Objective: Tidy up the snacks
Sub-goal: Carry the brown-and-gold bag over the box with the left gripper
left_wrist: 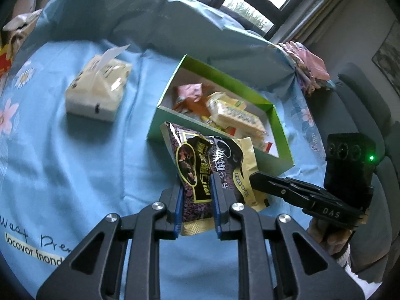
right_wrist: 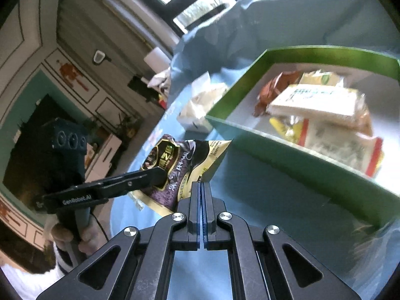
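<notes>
Snack packet off blue cloth, pinched both ends – left gripper mid-body, right gripper at gold corner. Green box just beyond – packet's long axis roughly along near wall.

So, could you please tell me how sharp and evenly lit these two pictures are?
Left wrist view: the snack bag in the left gripper is fairly sharp, the tissue pack smeared, the windows blown out. Right wrist view: the green box and its snacks are blurred, and the room at left is dark. Both bend straight lines near the rim.
</notes>
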`<state>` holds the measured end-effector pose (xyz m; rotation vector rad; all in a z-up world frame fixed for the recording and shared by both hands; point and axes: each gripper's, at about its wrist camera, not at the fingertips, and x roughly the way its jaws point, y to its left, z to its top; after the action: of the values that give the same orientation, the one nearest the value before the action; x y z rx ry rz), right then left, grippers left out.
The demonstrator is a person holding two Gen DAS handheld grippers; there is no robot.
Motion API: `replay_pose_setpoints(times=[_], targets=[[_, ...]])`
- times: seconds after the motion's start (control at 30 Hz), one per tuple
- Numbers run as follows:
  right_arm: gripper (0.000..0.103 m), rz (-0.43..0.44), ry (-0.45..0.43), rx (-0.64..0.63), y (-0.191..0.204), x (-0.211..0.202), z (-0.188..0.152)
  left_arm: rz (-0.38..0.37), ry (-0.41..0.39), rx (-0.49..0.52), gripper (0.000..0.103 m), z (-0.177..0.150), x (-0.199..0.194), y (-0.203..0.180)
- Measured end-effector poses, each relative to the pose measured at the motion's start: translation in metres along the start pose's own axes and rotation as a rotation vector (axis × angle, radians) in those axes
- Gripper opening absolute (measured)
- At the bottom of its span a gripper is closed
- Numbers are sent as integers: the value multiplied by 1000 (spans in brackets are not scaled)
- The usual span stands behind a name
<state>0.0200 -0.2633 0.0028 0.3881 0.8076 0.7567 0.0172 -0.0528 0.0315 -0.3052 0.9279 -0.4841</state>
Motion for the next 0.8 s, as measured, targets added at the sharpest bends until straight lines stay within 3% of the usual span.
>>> replay_pose_setpoints(times=[0.8], targets=[[3,-61,-207,40,-27,-73,30,-56,-34,138,18,54,34,-67]])
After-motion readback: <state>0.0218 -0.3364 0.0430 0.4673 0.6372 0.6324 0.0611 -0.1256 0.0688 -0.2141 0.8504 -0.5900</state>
